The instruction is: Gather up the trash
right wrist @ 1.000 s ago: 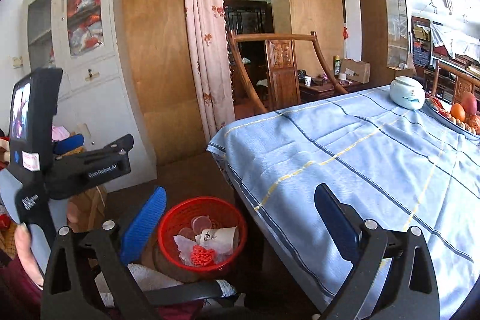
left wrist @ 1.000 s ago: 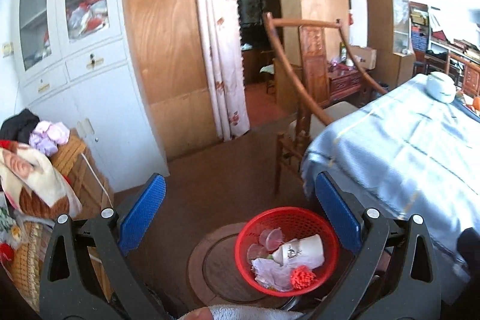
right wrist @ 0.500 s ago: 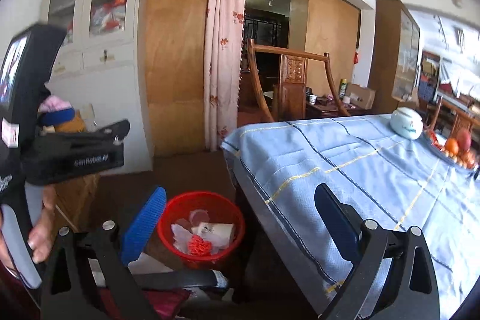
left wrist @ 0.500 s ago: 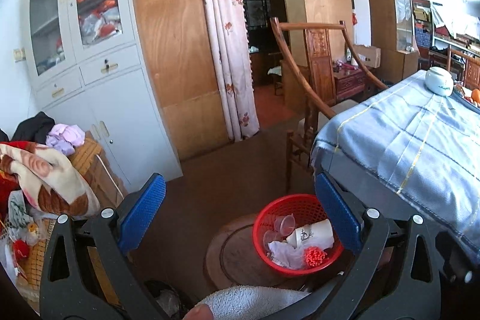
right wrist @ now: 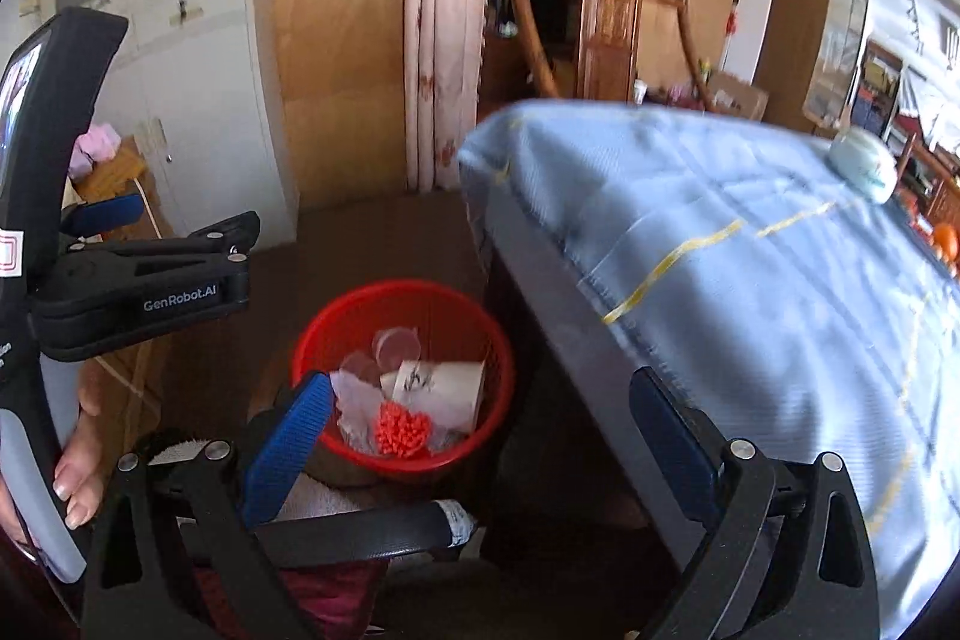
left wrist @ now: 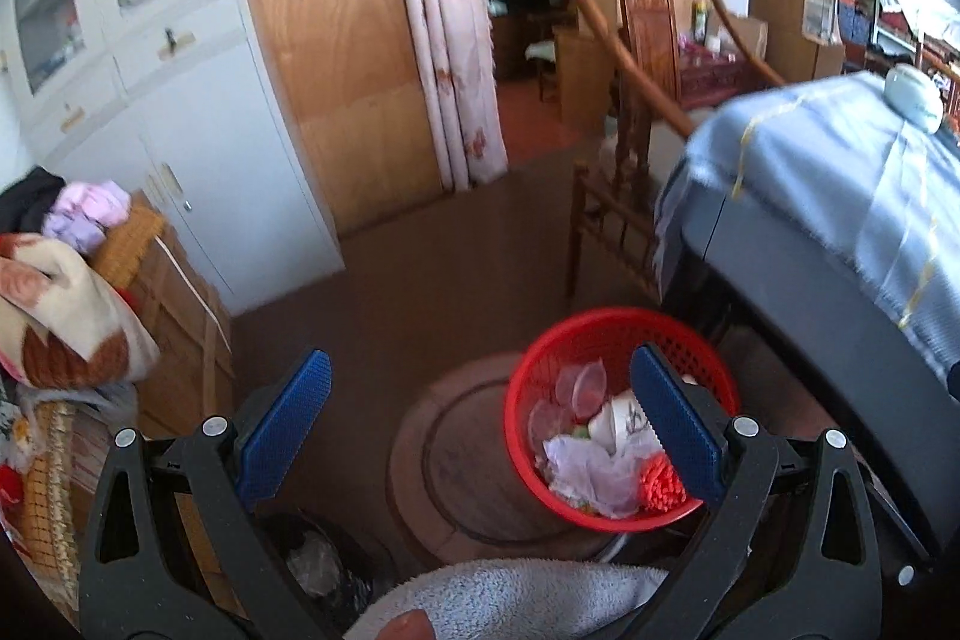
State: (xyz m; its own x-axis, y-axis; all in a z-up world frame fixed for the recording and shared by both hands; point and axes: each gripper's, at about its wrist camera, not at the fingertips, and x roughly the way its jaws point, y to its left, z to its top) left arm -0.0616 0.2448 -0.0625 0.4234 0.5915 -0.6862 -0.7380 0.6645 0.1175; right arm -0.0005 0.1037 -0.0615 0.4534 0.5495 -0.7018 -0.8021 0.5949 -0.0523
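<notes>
Now I keep both claws, left (left wrist: pixel 480 418) and right (right wrist: pixel 480 427), wide open and empty above the red bin (left wrist: pixel 621 412).

My tongs (left wrist: pixel 480 400) are matt black plastic with ribbed blue pads (left wrist: pixel 672 430). The bin (left wrist: pixel 618 334) is glossy red plastic mesh, holding crumpled paper (left wrist: pixel 585 469) and a paper cup (right wrist: pixel 441 382). The tablecloth (right wrist: pixel 750 244) is smooth blue cloth; the chair (left wrist: pixel 624 58) is polished wood.
</notes>
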